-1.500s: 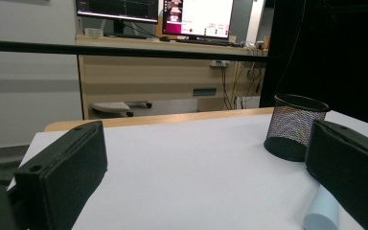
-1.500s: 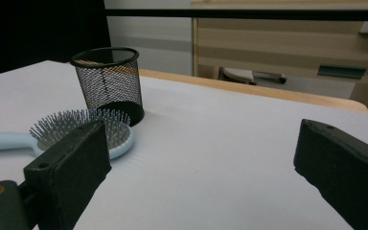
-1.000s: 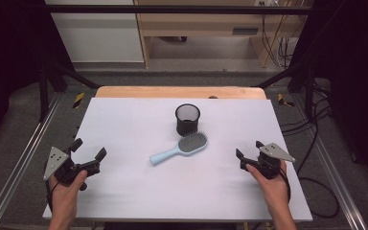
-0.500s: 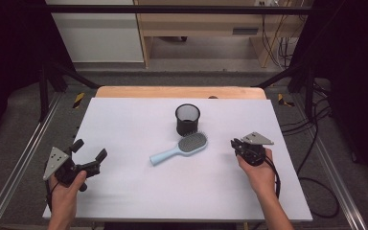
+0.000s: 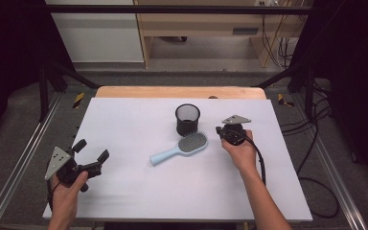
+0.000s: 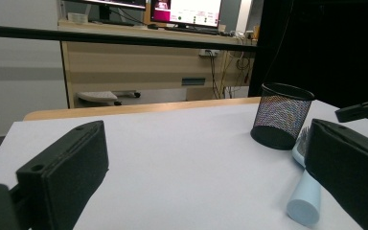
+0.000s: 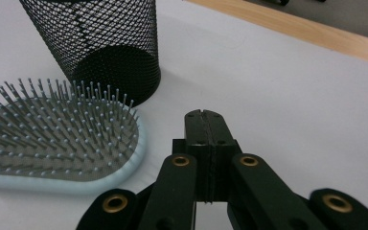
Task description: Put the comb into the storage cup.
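A light blue hairbrush (image 5: 182,147) lies bristles up near the middle of the white table (image 5: 139,120), its handle pointing to the near left. Just behind its head stands a black mesh cup (image 5: 187,119). My right gripper (image 5: 219,132) is shut with nothing in it, low over the table just right of the brush head (image 7: 62,139) and of the cup (image 7: 100,43). My left gripper (image 5: 92,154) is open at the near left, well away from the brush; its view shows the cup (image 6: 281,116) and the handle end of the brush (image 6: 305,203) ahead to the right.
A wooden strip (image 5: 179,92) runs along the table's far edge. Metal rails (image 5: 24,158) flank the table, and cables (image 5: 316,143) lie on the floor at the right. A desk with monitors (image 6: 182,9) stands beyond.
My right gripper has moved left and forward from the table's right side to beside the brush head, and its jaws have come together. The left gripper has stayed put.
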The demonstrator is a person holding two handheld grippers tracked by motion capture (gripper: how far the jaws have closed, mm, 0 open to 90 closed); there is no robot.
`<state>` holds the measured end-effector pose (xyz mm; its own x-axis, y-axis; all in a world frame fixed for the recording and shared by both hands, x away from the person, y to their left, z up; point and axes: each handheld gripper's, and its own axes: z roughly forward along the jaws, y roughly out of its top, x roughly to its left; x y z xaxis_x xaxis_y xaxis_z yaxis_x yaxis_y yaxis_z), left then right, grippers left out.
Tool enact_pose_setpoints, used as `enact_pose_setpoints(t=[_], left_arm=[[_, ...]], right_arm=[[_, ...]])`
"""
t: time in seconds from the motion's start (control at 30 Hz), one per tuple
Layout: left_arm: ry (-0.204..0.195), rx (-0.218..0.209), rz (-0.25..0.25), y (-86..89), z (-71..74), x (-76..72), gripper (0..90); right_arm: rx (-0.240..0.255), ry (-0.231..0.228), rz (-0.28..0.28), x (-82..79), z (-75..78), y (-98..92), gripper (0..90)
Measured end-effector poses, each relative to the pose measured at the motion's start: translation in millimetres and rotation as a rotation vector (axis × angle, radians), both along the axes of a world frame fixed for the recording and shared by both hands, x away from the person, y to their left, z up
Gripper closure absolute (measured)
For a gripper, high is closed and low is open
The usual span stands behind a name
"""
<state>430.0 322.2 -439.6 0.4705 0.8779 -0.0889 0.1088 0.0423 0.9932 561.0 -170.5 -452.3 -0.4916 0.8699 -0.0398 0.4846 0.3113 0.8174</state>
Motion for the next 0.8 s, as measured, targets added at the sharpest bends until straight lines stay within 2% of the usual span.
enact_pose_setpoints(t=[0.33, 0.5, 0.53, 0.8], left_arm=[[0.010, 0.006, -0.012, -1.5, -1.0, 0.5, 1.7], [0.016, 0.004, -0.017, -2.1, -1.2, -1.1, 1.9], [0.017, 0.003, -0.019, -2.1, -1.1, -1.3, 1.9], [0.028, 0.002, -0.030, -3.5, -1.3, -2.2, 1.9]], right_arm=[[0.044, 0.048, 0.017, 12.8, -17.8, 10.3, 90.0], [0.085, 0.094, 0.008, 22.7, -28.4, 10.1, 90.0], [0.070, 0.104, 0.019, 23.4, -28.9, 11.4, 90.0], [0.061, 0.117, 0.072, 27.6, -27.8, 25.2, 90.0]])
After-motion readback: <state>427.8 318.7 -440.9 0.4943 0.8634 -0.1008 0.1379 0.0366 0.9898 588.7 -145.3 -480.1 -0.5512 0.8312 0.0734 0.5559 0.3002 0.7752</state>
